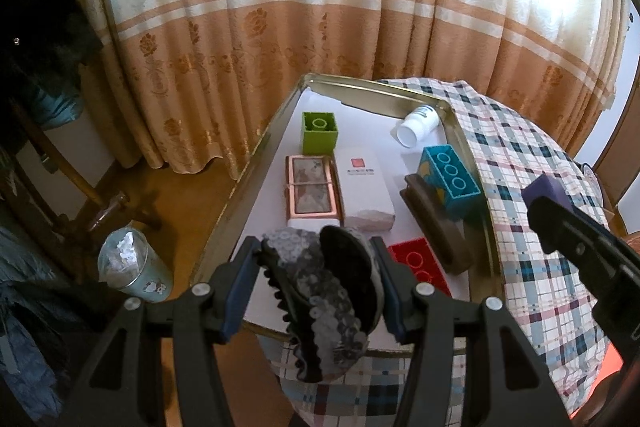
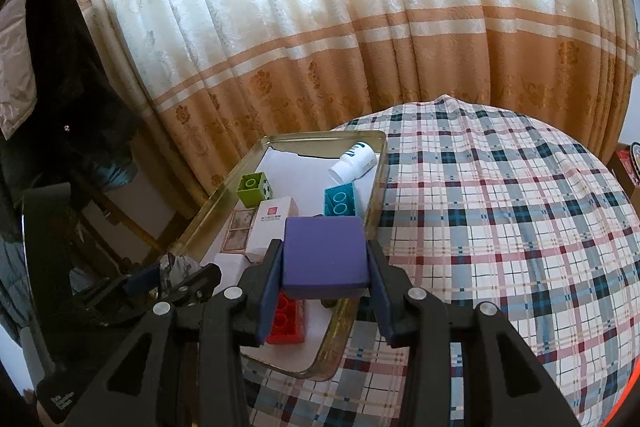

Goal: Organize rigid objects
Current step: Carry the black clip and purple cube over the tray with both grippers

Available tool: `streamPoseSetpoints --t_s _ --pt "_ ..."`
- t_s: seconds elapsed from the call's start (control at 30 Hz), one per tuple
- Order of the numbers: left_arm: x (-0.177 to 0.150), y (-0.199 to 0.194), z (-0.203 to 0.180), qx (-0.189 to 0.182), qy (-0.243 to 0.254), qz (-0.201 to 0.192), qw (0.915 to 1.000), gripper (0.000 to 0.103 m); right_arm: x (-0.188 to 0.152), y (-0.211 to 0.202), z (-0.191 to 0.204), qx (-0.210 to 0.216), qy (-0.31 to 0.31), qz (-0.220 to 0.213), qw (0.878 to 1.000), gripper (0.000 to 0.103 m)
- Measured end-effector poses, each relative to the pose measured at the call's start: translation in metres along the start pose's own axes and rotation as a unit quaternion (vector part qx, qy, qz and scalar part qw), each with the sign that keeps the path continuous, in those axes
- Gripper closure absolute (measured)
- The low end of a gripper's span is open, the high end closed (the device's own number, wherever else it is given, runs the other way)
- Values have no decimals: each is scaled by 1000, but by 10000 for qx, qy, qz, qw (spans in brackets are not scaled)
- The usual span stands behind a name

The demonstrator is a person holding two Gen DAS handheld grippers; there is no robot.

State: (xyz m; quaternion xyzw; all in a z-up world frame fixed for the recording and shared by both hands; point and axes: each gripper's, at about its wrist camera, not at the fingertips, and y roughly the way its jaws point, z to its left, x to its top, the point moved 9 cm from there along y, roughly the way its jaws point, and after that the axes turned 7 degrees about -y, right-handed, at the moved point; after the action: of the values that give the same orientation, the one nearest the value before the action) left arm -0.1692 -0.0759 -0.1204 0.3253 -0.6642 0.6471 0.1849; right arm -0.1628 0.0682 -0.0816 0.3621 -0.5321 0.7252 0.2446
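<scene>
My left gripper (image 1: 316, 291) is shut on a black sequined hair claw (image 1: 324, 303) and holds it above the near end of the gold metal tray (image 1: 240, 183). My right gripper (image 2: 325, 259) is shut on a purple block (image 2: 325, 255) and holds it over the tray's right rim (image 2: 340, 323); the block also shows in the left wrist view (image 1: 546, 189). The tray holds a green brick (image 1: 319, 133), a teal brick (image 1: 448, 179), a red brick (image 1: 418, 265), a white box (image 1: 366, 187), a pink framed card box (image 1: 312, 191), a dark brown bar (image 1: 436, 223) and a tipped white bottle (image 1: 418, 125).
The tray sits on the left edge of a round table with a plaid cloth (image 2: 500, 227). A patterned curtain (image 1: 320, 27) hangs behind. On the floor to the left stand a lined bin (image 1: 128, 263) and a wooden chair frame (image 1: 72, 179).
</scene>
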Motion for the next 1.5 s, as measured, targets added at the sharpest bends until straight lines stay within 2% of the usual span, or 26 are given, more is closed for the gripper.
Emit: streamPoseSetpoints --t_s 0.57,0.87,1.23,1.5 --pt "24 -3 3 41 18 -252 9997 48 18 8 11 42 -145 -100 9998 60" --pt "43 -1 0 72 140 -396 9991 48 37 16 1 -122 -126 -196 9997 60" --pt "79 16 -21 129 380 -521 9978 48 61 36 -18 -326 -39 -253 9991 60" --pt "93 35 -31 175 477 -459 9977 48 72 58 -28 -458 -36 -217 9987 60"
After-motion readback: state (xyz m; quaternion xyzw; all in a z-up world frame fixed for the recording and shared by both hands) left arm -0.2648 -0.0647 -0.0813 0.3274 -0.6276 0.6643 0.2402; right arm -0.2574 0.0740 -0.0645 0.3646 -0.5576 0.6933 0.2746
